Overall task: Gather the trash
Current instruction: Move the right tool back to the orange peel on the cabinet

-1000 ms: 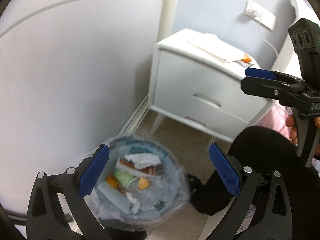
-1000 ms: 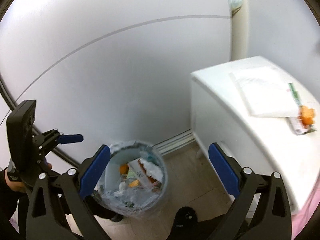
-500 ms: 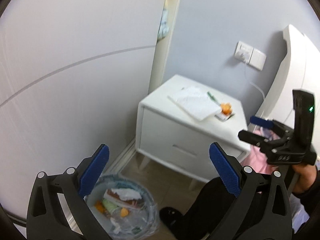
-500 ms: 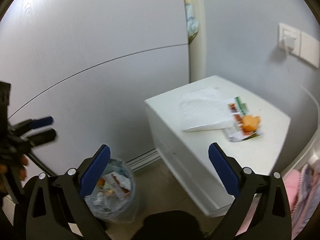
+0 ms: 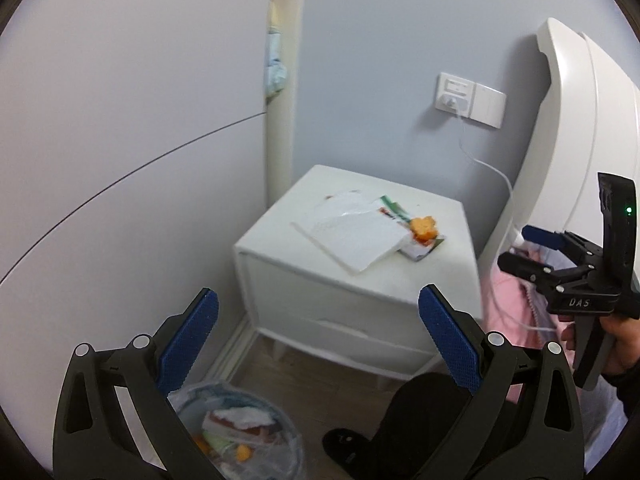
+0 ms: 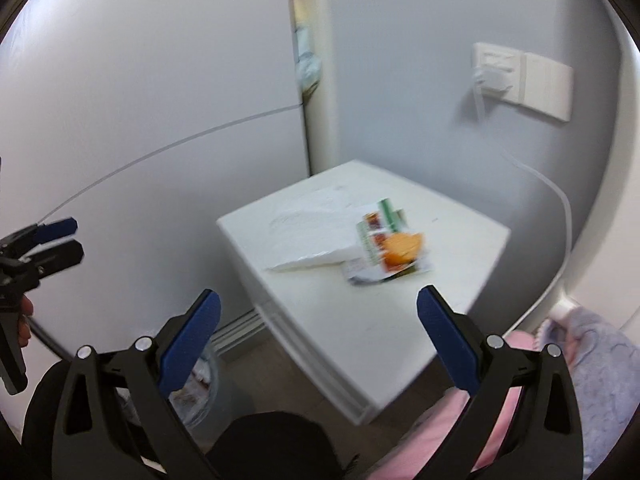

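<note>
Both wide-open grippers have swung up from the trash bin (image 5: 240, 432) toward the nightstand (image 6: 360, 320), where a snack wrapper (image 6: 384, 252) awaits collection.

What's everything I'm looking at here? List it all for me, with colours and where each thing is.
nightstand: one, white, in the corner beside the bed
white sheet: one, lying flat on the nightstand
snack wrapper: one, green, red and white, beside the sheet, partly tucked under it
orange scrap: one, orange, on top of the wrapper
trash bin: one, clear liner, on the floor left of the nightstand, already holding rubbish
wall socket: one, white, above the nightstand, white cable plugged in
headboard: one, white, at the right
bedding: pink and grey-blue, lower right
left gripper: black with blue pads, open, empty
right gripper: the same, open, empty
</note>
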The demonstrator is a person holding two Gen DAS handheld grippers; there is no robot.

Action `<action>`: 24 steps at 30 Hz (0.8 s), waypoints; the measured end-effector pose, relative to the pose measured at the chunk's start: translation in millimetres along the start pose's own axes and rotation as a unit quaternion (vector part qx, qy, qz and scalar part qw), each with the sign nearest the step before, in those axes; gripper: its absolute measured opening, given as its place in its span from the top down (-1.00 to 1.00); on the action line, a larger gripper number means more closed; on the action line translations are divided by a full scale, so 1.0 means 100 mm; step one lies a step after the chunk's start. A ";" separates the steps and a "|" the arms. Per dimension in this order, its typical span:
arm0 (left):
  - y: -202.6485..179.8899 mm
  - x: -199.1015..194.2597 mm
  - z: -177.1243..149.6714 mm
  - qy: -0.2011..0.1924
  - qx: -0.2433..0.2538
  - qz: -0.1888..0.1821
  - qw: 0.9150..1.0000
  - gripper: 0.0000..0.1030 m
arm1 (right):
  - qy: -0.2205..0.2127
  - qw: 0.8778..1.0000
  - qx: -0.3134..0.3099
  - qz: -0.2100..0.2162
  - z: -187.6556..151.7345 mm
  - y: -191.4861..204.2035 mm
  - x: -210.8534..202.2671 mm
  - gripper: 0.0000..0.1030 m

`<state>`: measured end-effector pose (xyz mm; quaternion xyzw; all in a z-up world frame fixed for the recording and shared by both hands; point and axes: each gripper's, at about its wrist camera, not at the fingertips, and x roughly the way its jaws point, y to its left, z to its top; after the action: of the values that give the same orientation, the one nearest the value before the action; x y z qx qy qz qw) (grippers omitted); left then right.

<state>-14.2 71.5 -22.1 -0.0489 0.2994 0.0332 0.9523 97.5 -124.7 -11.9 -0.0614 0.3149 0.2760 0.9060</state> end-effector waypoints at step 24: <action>-0.71 1.08 0.38 0.019 0.058 -0.079 0.995 -0.89 | -0.003 1.000 0.017 -0.004 0.29 -0.74 0.68 -0.86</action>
<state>101.9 9.4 -47.7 -0.0180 0.3137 -0.0607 0.9474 197.2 -147.4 -34.1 -0.0469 0.3168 0.2670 0.9089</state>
